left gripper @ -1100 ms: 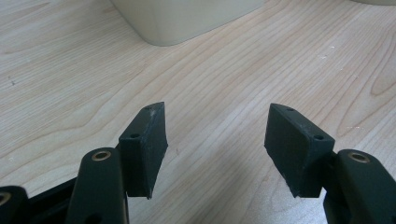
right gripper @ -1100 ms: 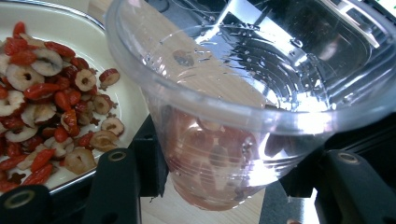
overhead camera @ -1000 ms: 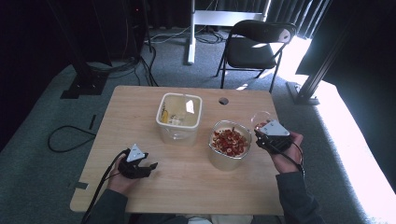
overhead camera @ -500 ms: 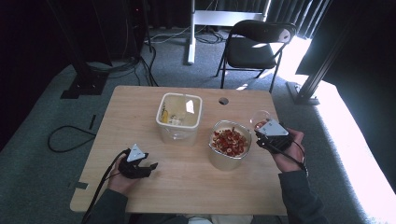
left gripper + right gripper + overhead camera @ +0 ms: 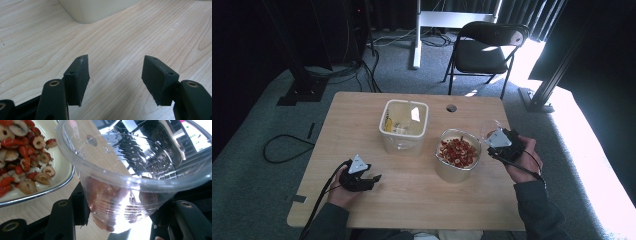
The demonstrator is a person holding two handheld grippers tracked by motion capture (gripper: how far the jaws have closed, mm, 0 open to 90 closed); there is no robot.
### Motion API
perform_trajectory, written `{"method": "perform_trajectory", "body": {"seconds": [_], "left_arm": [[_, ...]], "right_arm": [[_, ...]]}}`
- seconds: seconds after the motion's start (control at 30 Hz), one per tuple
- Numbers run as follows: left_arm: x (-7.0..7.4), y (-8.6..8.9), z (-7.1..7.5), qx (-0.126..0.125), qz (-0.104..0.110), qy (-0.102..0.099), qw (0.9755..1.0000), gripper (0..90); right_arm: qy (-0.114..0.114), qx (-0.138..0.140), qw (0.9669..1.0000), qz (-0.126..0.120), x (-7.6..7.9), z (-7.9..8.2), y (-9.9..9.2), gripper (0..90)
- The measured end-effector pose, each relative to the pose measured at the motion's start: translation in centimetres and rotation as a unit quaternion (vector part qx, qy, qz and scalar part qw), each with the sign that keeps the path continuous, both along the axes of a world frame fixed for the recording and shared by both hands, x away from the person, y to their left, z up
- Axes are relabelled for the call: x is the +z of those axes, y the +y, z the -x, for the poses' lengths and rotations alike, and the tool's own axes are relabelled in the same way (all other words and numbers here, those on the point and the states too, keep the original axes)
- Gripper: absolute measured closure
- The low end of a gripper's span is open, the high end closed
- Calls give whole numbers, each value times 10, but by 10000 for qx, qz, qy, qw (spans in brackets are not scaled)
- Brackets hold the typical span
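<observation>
Table: light wood top with a round cable hole near its far edge; grey carpet beneath, a black folding chair beyond the far side, a black cable looped on the floor to the left

Square container: pale translucent plastic, open top, far-centre of the table; small yellowish contents at the bottom, too small to identify

Bowl: metal-rimmed, just right of and nearer than the container, standing close beside it; filled with red and pale dried fruit slices

Left gripper: held in the person's left hand at the near left of the table, low over the bare wood; jaws spread wide with nothing between them; the container's lower corner lies ahead in the left gripper view

Right gripper: held in the person's right hand at the right edge of the table, just beside the bowl; jaws closed against the lower wall of a clear plastic cup

Clear plastic cup: tilted, mouth toward the camera, inner wall beaded with droplets; rim close to the bowl's right side; whether anything lies inside cannot be told
</observation>
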State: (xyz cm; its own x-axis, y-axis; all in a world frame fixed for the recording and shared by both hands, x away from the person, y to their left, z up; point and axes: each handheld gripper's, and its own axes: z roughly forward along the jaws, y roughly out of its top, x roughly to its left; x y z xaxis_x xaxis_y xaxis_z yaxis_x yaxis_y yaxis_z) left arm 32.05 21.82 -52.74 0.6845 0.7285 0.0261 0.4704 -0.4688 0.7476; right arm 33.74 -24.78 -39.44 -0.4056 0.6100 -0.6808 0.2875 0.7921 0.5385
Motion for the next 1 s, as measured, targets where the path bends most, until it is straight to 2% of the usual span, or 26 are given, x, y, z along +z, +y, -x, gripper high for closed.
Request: {"method": "perform_trajectory", "body": {"seconds": [0.1,0.13,0.2,0.4,0.7,1.0], "left_arm": [[0,0,0,4,4,5,10000,395],[0,0,0,1,1,7,10000,394],[0,0,0,1,-2,8,10000,395],[0,0,0,4,2,-5,10000,394],[0,0,0,1,7,-1,10000,395],[0,0,-1,5,13,-5,10000,395]], "right_arm": [[-33,-1,9998,178,0,0,3,445],[-78,-12,9990,447,0,0,6,445],[-117,0,9976,686,0,0,9,445],[-194,50,9931,1159,0,-2,19,445],[-268,83,9869,1588,-2,-5,30,445],[-372,137,9787,2014,-1,-6,35,445]]}}
